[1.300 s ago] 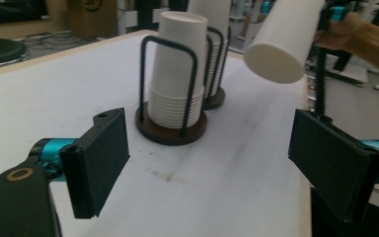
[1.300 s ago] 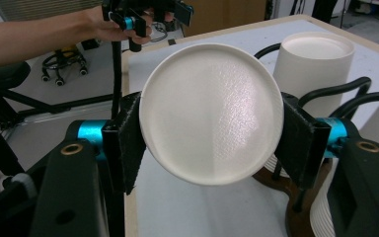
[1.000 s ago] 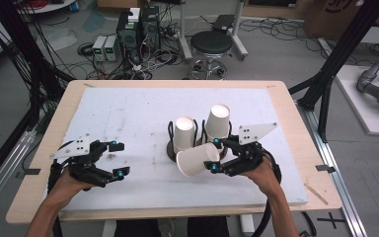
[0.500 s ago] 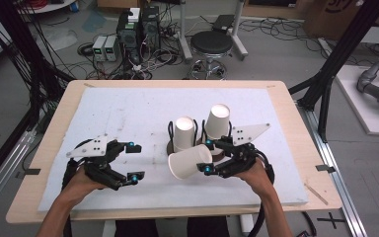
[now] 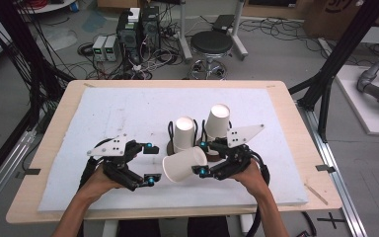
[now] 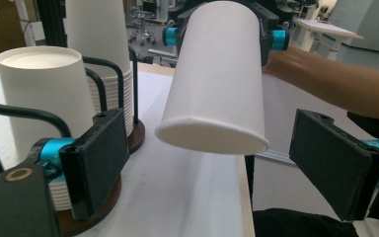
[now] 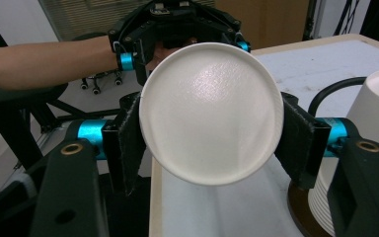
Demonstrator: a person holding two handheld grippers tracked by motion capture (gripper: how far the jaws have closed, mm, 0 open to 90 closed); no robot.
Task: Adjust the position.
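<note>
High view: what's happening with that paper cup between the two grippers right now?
The right gripper is clamped on a white paper cup, holding it sideways above the white mat with its wide mouth toward the left gripper. The left gripper's jaws are open, have just been opening, and do not touch the cup. Two stacks of upturned cups stand in wire holders behind.

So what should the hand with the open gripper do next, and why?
Probably ease the left gripper forward until its open jaws straddle the paper cup, then close. The right gripper holds that cup on its side, rim toward the left one, and in the left gripper view the rim sits between the pads but apart from both.
</note>
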